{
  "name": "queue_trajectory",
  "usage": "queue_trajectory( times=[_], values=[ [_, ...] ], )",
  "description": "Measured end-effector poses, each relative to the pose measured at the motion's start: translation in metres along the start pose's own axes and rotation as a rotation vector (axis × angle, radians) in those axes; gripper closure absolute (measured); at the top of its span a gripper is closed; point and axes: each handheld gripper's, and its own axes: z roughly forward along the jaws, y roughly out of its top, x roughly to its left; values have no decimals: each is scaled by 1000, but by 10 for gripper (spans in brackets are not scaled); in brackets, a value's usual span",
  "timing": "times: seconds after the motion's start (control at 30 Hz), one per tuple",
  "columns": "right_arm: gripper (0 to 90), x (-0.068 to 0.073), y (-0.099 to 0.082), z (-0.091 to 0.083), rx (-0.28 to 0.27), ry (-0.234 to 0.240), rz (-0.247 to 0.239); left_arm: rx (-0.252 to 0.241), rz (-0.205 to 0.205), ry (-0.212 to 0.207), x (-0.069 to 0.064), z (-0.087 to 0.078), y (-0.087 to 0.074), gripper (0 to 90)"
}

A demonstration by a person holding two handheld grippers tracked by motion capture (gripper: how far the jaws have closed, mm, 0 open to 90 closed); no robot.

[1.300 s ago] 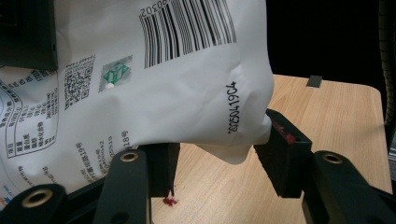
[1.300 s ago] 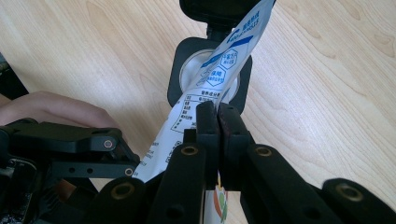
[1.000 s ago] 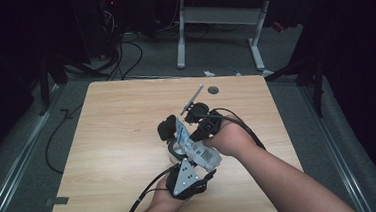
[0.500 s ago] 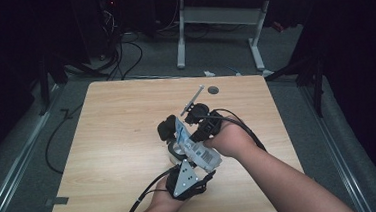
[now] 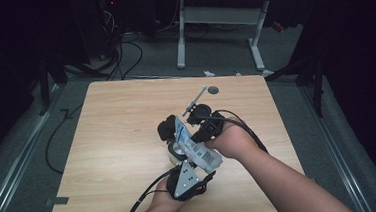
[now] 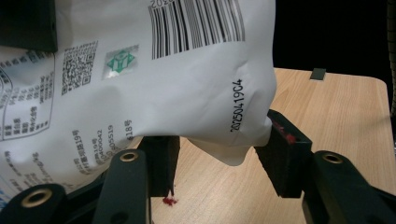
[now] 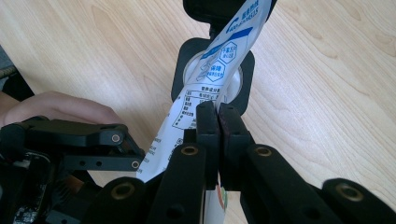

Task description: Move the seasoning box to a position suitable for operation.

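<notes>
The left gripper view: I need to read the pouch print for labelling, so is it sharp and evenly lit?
In the left gripper view the white pouch is brightly lit, its barcode and date code sharp, the small print at the left softer; the background is black. In the high view the pouch is too small to read.

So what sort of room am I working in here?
Likely a lab or recording workspace, dimly lit: a bare wooden table on grey carpet, loose cables on the floor, and a metal-legged desk behind.
</notes>
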Motion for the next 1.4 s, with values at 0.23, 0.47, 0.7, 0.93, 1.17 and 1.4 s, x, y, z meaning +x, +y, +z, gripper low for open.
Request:
queue_trajectory(
  times=[0.23, 0.47, 0.7, 0.93, 1.17, 1.4],
  values=[
    [887, 0, 0, -1, 7, -5, 1, 6, 6, -1, 0, 0, 0, 513],
    [887, 2, 1, -2, 7, -9, -5, 4, 3, 2, 1, 0, -1, 512],
    [887, 0, 1, -1, 19, -11, -3, 13, 2, 2, 1, 1, -4, 513],
    [887, 1, 0, 1, 18, -9, -10, 21, 5, -2, 0, 2, -6, 512],
    [887, 0, -2, 2, 20, -7, -3, 5, -3, -13, -2, 0, -1, 515],
    [887, -1, 3, 6, 13, -5, -4, -3, -20, -11, 1, 1, 1, 514]
  ],
)
